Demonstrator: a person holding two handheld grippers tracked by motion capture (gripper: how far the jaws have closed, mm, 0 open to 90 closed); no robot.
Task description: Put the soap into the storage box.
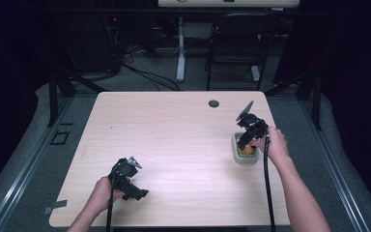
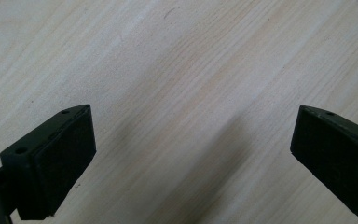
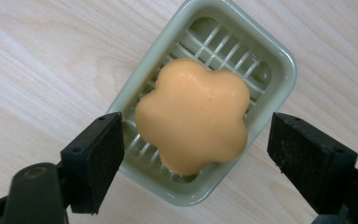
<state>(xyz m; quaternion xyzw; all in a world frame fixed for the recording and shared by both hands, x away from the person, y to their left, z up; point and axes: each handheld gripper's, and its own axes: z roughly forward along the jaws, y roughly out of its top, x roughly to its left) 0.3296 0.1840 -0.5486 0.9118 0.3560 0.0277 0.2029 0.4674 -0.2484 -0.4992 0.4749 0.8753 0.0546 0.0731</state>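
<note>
Room: dark around, with a black chair (image 1: 235,41) and loose cables (image 1: 140,72) on the floor behind the table.
Table: a pale wooden table (image 1: 174,145), with a small round hole (image 1: 214,103) near its far edge.
Soap dish: a pale green soap dish (image 3: 272,60) with a ribbed floor stands on the table at the right side, not far from the right edge. In the high view (image 1: 236,157) the gripper covers a part of it.
Soap: an orange soap (image 3: 193,116) in the form of a flower lies inside the dish, on the ribs, more toward the end nearer the jaws. In the high view only a small orange spot (image 1: 247,150) is seen.
Right gripper: the right gripper (image 3: 196,161) is held by the right hand (image 1: 272,142) just above the dish and points down on it. Its jaws stand wide apart, one at each long side of the dish, and the soap is between them. They do not touch the soap; if they touch the dish rim I cannot tell.
Left gripper: the left gripper (image 1: 136,192) is in the left hand (image 1: 104,191) at the near left part of the table, well apart from the dish. Its own view (image 2: 191,158) shows the jaws wide open over bare wood, holding nothing.
Cables: a black cable (image 1: 268,183) goes from each gripper back toward the person.
</note>
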